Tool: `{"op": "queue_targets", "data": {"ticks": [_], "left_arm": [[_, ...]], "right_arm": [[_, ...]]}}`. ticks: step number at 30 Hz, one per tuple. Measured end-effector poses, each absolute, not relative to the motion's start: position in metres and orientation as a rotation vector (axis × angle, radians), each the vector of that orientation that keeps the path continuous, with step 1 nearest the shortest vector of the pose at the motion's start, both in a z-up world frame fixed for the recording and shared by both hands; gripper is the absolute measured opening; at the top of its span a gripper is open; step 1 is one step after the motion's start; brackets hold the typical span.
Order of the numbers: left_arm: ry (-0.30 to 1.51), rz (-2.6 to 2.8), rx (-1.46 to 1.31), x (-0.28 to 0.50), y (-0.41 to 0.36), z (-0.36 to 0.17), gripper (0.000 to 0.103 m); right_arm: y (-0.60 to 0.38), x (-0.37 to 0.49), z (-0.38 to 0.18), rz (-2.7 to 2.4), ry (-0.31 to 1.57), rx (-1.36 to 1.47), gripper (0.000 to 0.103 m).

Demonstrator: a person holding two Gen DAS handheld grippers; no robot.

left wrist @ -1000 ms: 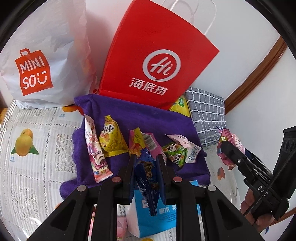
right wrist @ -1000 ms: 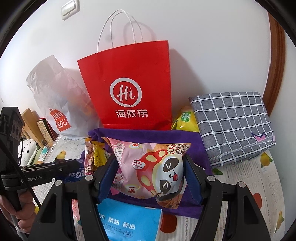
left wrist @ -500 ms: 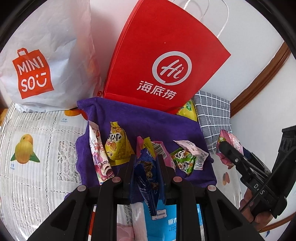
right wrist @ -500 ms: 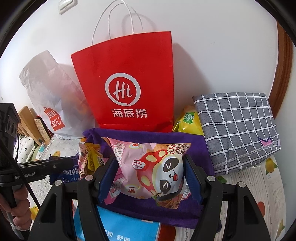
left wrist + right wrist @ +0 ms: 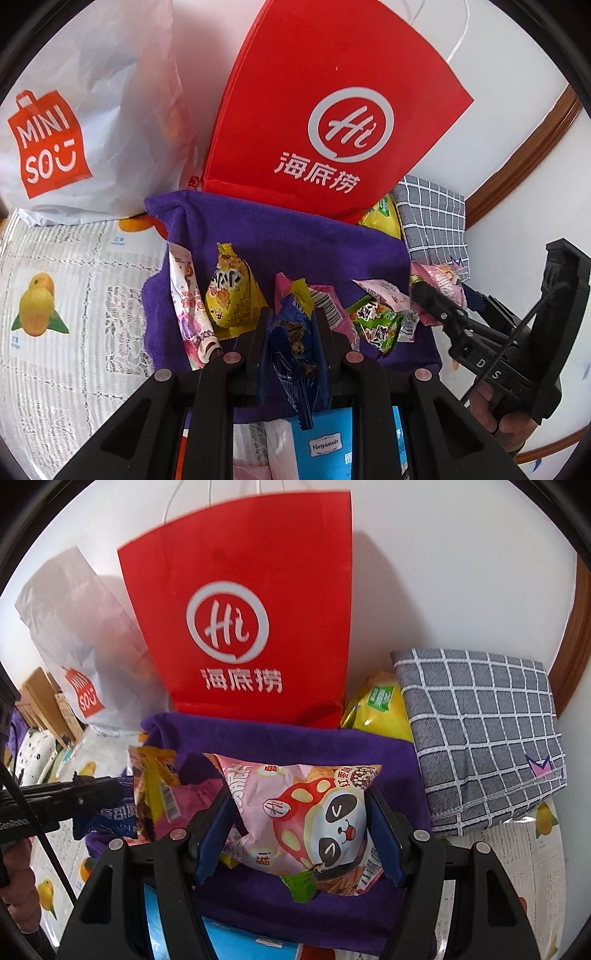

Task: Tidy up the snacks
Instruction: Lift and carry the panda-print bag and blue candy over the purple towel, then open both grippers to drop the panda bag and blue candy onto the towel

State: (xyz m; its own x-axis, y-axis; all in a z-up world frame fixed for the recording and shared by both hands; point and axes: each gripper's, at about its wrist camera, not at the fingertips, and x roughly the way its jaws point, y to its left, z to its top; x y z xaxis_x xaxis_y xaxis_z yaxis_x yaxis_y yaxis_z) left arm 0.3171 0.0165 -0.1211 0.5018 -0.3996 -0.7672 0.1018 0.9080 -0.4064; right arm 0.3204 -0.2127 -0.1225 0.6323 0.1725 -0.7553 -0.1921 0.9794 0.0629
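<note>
- There, the left gripper [image 5: 291, 343] was clenched on a blue snack packet [image 5: 291, 354], held above the purple towel's [image 5: 295, 243] near edge.
- The right gripper [image 5: 299, 830] grasped a pink panda bag [image 5: 310, 816] over the same towel.
- A red paper bag [image 5: 251, 602] stood at twelve o'clock behind the towel, and a checked cloth [image 5: 480, 734] lay at two o'clock.
- Loose snacks, among them a yellow packet [image 5: 229, 295], lay on the towel.

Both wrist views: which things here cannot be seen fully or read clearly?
- Yellow bag, right wrist view: half hidden behind the red bag and grey checked cloth.
- Blue box, left wrist view: covered by the left claw and its dark blue packet.
- Red bag's contents: hidden by its walls.
- Small print on the snacks: too small.
</note>
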Motion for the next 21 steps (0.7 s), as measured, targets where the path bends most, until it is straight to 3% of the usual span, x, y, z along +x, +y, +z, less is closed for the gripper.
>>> {"op": "queue_targets", "data": {"ticks": [21], "left_arm": [[1.079,-0.314,-0.308,0.331,0.0,-0.15,0.02]], "right_arm": [[-0.218,0.334,-0.154,0.193,0.967,-0.067,0.069]]}}
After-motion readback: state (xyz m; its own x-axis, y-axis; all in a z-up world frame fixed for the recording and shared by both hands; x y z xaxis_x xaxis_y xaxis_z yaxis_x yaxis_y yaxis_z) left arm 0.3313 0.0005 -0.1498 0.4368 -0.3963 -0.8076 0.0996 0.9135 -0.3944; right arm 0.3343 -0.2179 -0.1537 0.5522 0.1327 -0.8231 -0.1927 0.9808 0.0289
